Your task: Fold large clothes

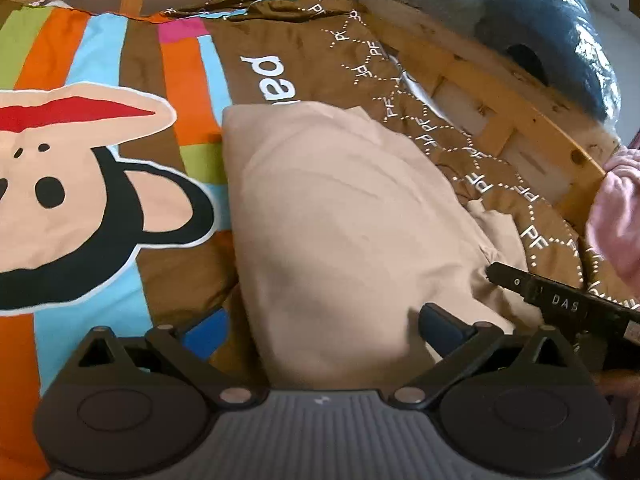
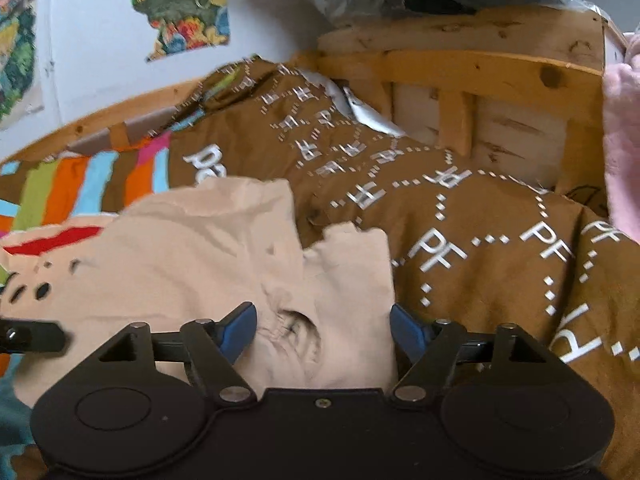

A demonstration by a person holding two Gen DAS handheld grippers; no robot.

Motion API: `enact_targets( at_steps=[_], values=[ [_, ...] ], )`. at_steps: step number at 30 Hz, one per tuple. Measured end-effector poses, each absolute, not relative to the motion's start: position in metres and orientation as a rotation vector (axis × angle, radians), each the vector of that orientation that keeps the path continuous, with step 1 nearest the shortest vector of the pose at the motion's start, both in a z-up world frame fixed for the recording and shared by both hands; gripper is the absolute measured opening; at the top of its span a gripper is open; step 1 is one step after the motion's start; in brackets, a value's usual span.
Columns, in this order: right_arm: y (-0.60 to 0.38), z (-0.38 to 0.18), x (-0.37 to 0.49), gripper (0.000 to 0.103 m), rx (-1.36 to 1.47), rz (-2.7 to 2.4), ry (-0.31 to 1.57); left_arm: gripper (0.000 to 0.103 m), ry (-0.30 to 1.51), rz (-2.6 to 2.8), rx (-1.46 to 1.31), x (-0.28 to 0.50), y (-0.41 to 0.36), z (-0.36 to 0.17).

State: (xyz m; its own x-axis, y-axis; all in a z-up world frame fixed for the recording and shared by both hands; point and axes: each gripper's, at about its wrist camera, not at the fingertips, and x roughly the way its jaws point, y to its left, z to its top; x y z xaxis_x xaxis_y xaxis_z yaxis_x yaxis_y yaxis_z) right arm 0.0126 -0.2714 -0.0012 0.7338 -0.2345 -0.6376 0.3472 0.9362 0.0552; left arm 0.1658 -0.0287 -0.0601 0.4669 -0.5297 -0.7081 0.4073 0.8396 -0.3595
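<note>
Your beige garment lies on the bed's brown cover, long axis running straight away from you. Both claws are released: the left claw straddles its near end, the right claw its crumpled opening.

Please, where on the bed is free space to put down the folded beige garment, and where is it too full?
Free: the flat bedspread left of the beige garment, over the monkey print and stripes. Crowded: the right side, where bunched brown cover rises against the wooden bed frame, beside pink fabric.
</note>
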Motion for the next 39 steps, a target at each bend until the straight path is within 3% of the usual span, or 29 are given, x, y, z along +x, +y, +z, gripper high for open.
enact_targets(
  at_steps=[7, 27, 39],
  values=[
    [-0.289, -0.017, 0.018, 0.085, 0.266, -0.332, 0.733, 0.103, 0.968, -0.574, -0.210, 0.171, -0.021, -0.066],
    [-0.288, -0.018, 0.021, 0.093, 0.252, -0.302, 0.755, 0.103, 0.995, -0.568, -0.251, 0.171, -0.017, -0.069],
    [-0.296, -0.019, 0.028, 0.093, 0.271, -0.259, 0.641, 0.102, 0.928, -0.624, -0.268, 0.200, -0.007, -0.049]
  ],
)
